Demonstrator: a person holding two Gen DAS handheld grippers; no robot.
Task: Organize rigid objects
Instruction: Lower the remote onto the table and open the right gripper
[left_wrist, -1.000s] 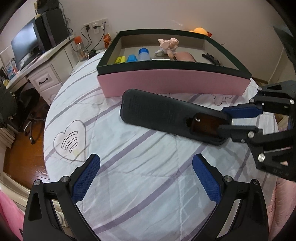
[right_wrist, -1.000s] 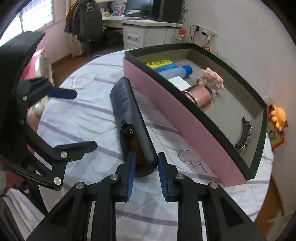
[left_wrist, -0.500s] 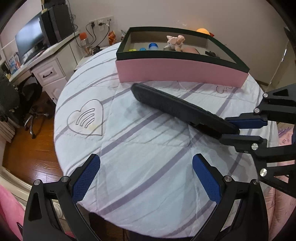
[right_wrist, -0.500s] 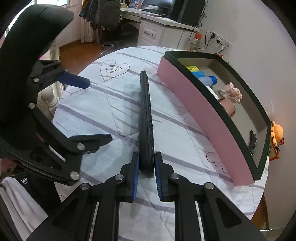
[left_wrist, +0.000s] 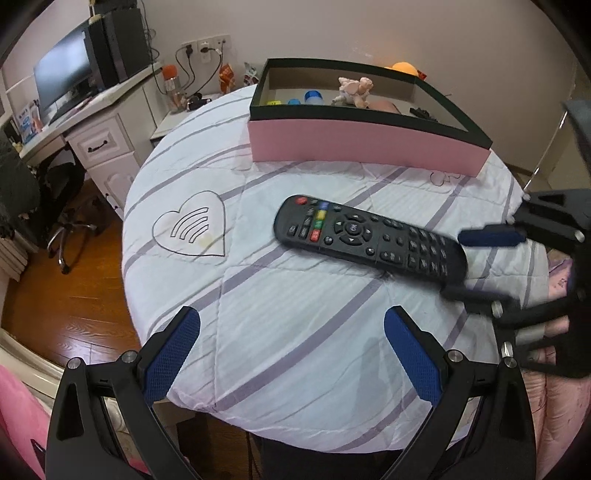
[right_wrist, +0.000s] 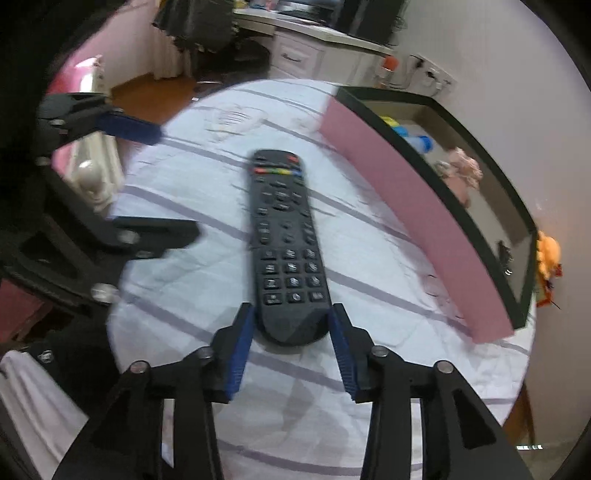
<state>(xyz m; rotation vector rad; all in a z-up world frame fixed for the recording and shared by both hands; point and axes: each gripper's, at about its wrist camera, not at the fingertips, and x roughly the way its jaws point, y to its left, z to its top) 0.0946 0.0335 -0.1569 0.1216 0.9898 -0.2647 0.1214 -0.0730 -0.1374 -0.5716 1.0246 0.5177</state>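
A black remote control lies flat with its buttons up on the round table's striped cloth. My right gripper straddles its near end. Its jaws are opening, and the blue pads stand just off the remote's sides. In the left wrist view the right gripper comes in from the right. My left gripper is wide open and empty over the table's near edge, well short of the remote. A pink box with a dark rim stands behind.
The box holds a pink toy figure, blue-capped bottles and a black clip. A heart print marks the cloth at left. A desk with a monitor and a chair stand beyond the table.
The remote went from back up, to standing on its edge in the shut right jaws, to lying buttons up. The right jaws have spread apart. Both grippers drew back from the box.
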